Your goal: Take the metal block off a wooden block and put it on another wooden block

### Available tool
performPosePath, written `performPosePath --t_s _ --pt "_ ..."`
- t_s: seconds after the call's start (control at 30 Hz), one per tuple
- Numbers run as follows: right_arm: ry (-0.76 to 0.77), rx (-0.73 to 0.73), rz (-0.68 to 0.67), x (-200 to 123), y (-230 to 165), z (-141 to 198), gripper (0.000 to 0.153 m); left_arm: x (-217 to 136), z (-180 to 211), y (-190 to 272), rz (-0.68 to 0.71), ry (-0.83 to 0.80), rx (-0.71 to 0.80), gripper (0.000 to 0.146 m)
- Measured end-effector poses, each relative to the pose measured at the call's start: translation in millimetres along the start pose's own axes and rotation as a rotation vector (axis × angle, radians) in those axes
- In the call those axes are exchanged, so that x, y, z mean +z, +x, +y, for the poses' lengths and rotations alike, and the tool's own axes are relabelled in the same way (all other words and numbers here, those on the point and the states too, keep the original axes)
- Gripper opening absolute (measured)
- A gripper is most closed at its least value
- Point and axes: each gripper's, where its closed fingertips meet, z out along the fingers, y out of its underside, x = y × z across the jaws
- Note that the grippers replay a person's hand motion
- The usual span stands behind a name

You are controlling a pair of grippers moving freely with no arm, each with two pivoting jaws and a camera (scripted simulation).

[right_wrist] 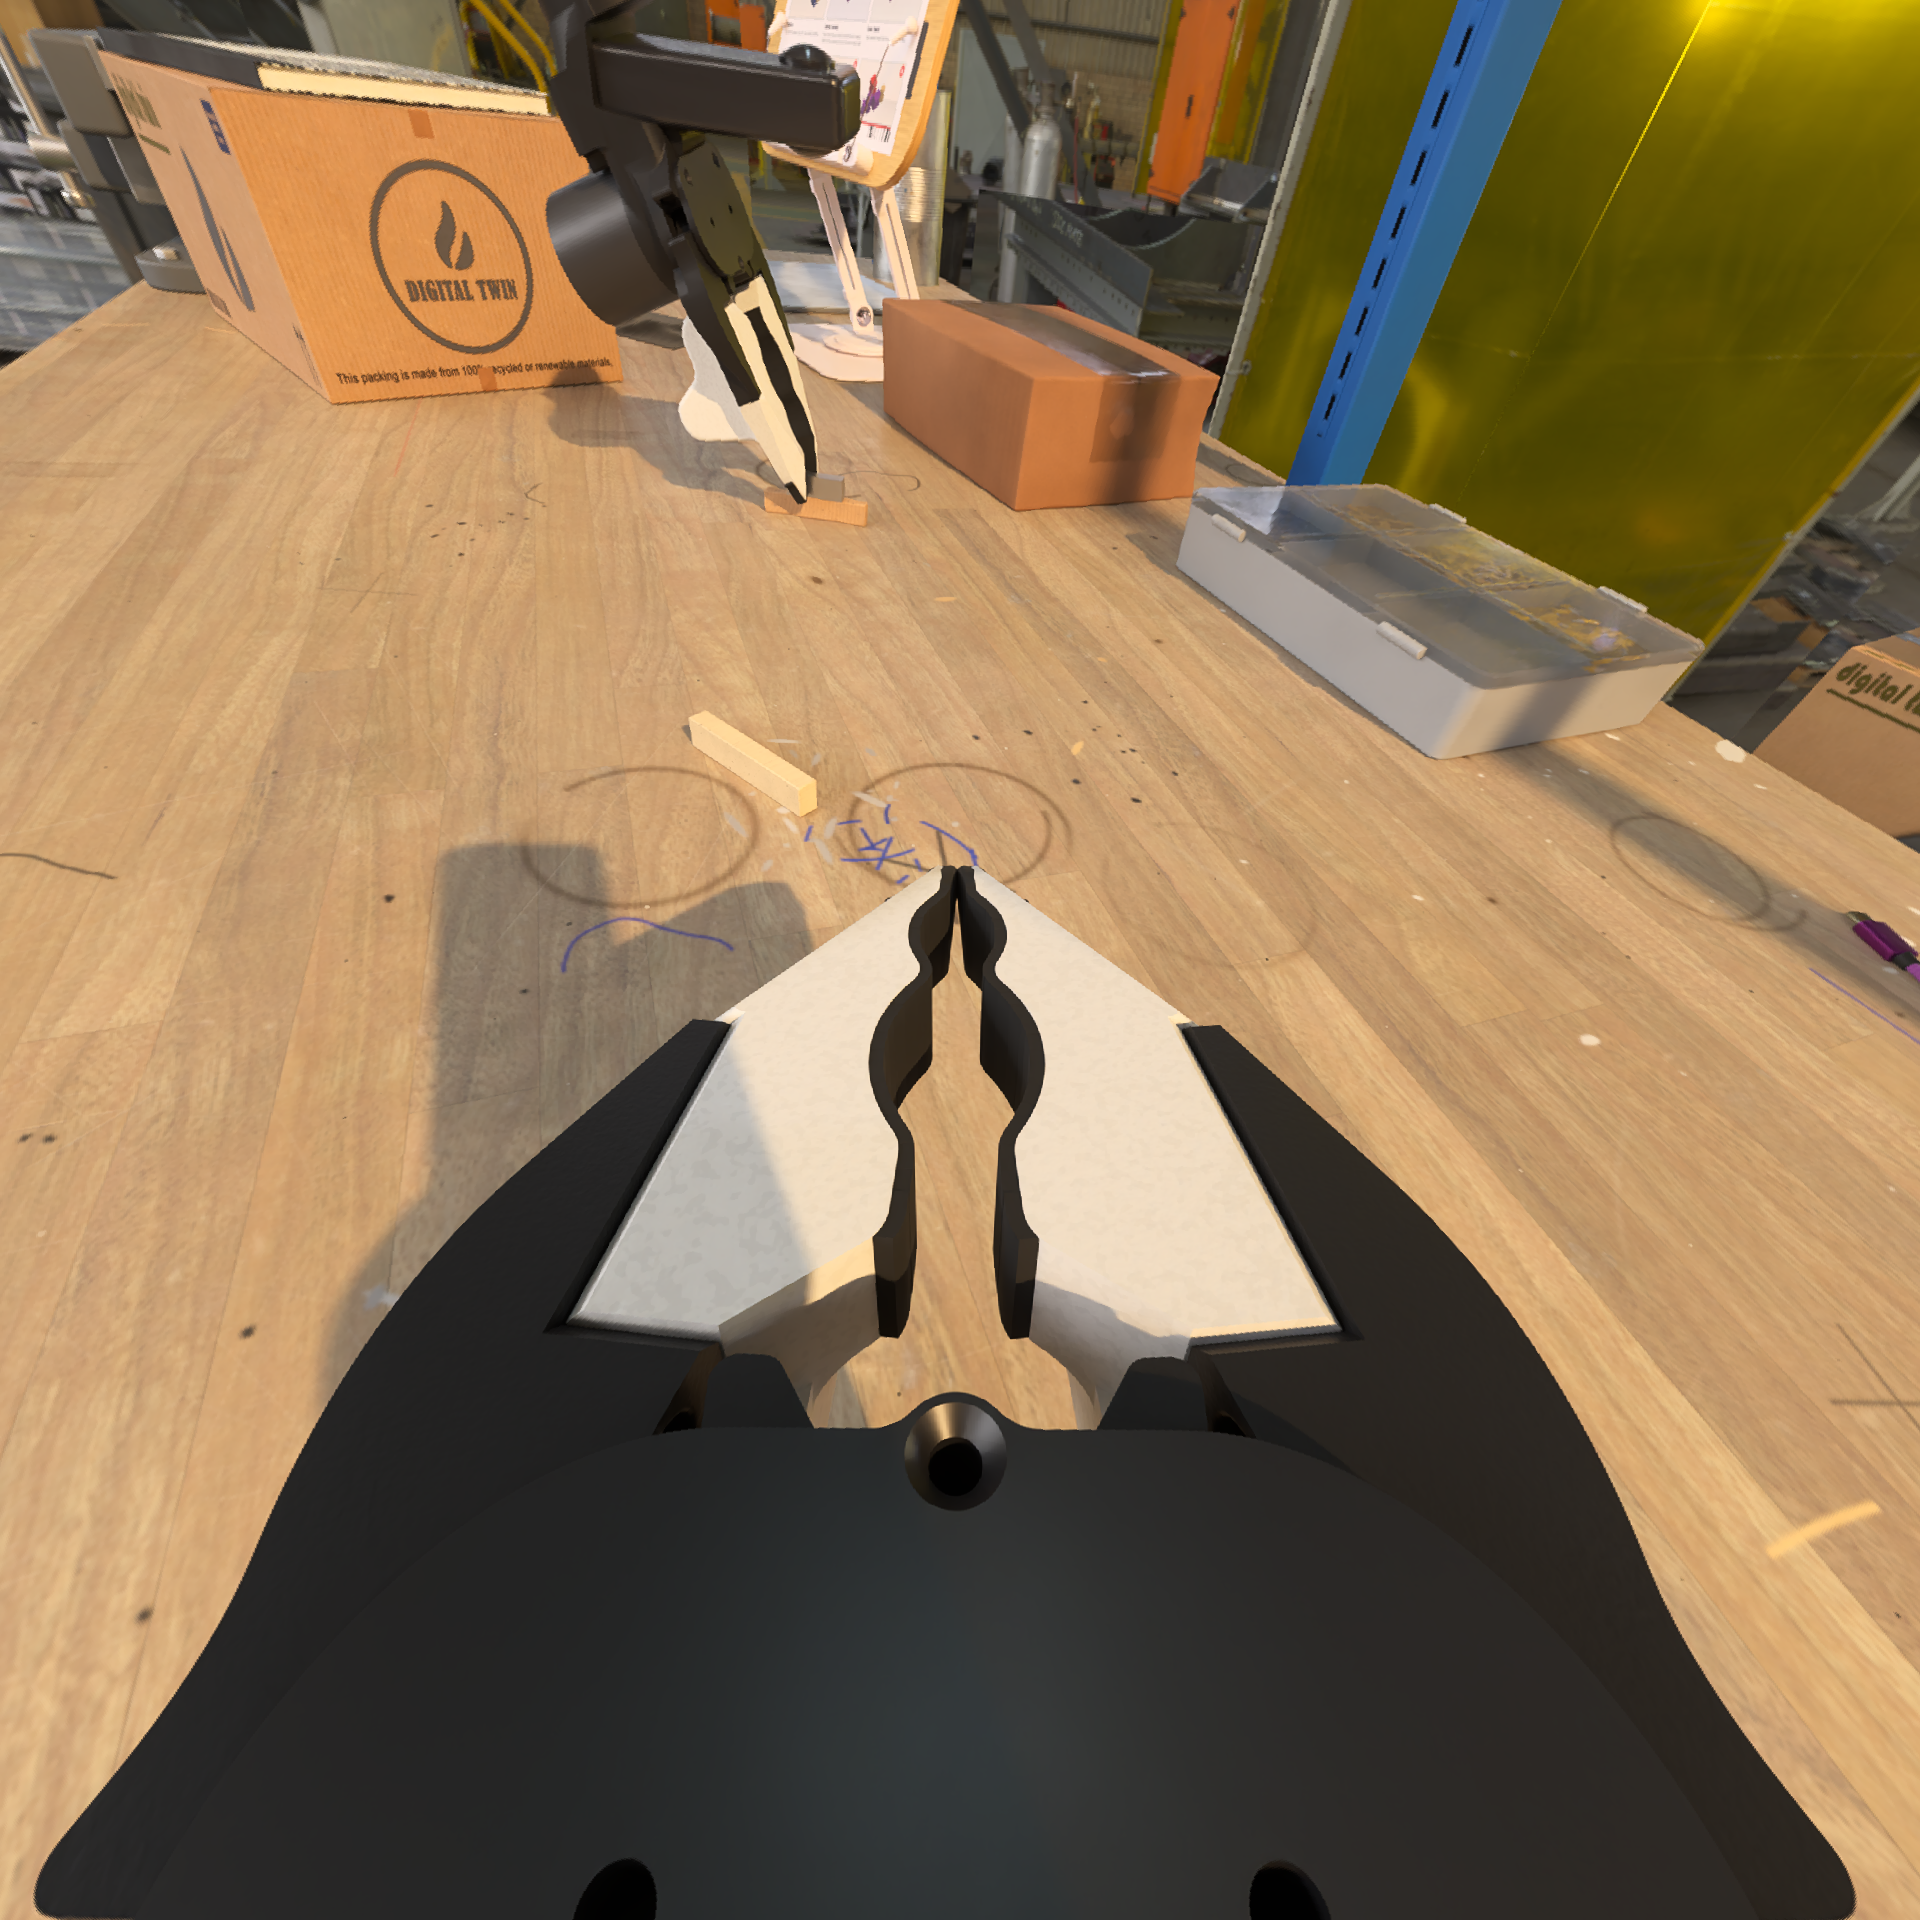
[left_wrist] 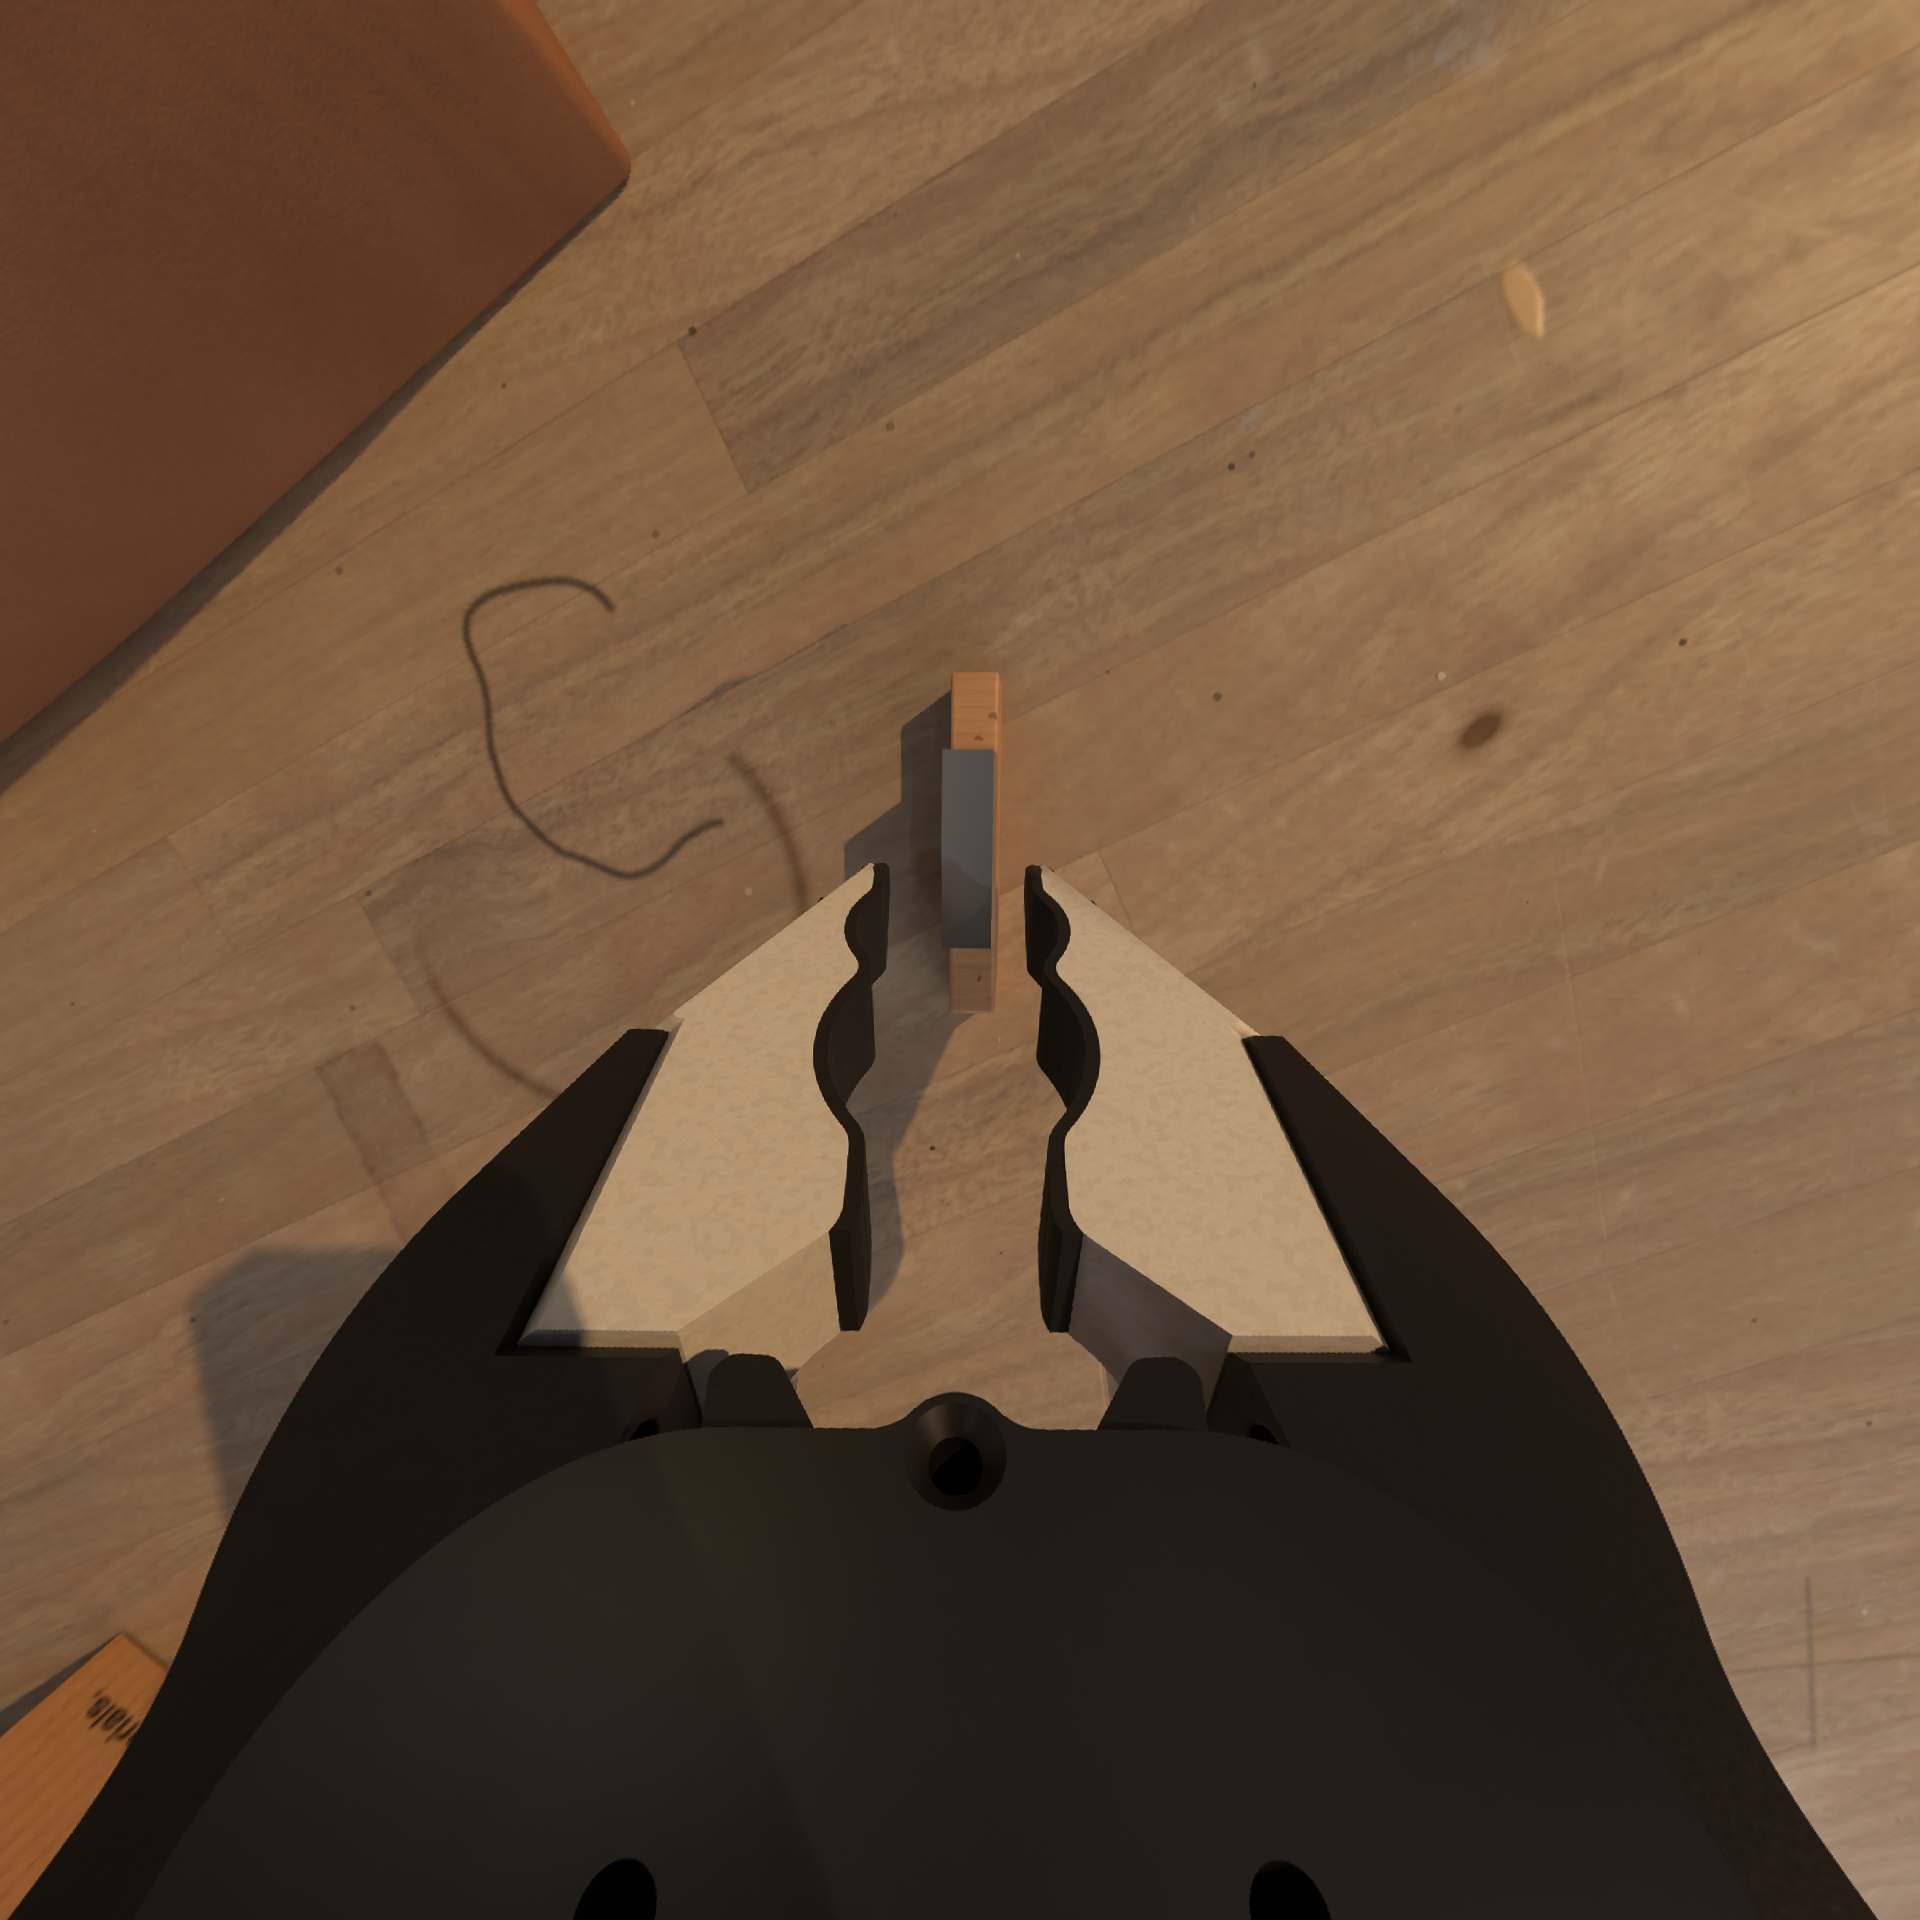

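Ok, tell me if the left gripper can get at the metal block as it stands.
Probably yes. The left gripper is open, its fingertips either side of the metal block, which lies on the wooden block. Nothing sits between them. The right gripper is shut and far off.

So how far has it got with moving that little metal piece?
Nothing is finished yet: the metal block still lies on its orange wooden block. In hand: the left hand-held gripper hangs just above it, jaws open on either side, not yet gripping. Left to do: close, lift, and carry it to the pale wooden block nearer the right hand-held gripper, which is shut and holds nothing.
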Motion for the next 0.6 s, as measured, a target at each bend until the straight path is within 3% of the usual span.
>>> performPosePath --t_s 0.07,0.13,0.27,0.4,0.5,0.6 --pt "0.0 0.001 0.001 0 0 0 0.0 2 -2 2 0.015 0.017 -0.009 0.023" --pt "-0.002 0.003 0.002 0 1 1 0.0 3 -4 2 0.022 0.03 -0.015 0.01" --pt "-0.007 0.005 0.001 1 1 2 0.0 -2 -7 2 0.016 0.052 -0.012 0.009" --pt "-0.003 0.001 0.007 0 2 0 0.0 -50 -33 15 -0.009 0.165 0.03 0.009" --pt "0.003 -0.003 0.008 -1 2 -1 0.0 -99 -70 59 0.052 0.309 0.127 0.009" --pt "0.004 -0.004 0.007 -1 1 -2 0.0 -116 -92 134 0.18 0.362 0.261 0.009"
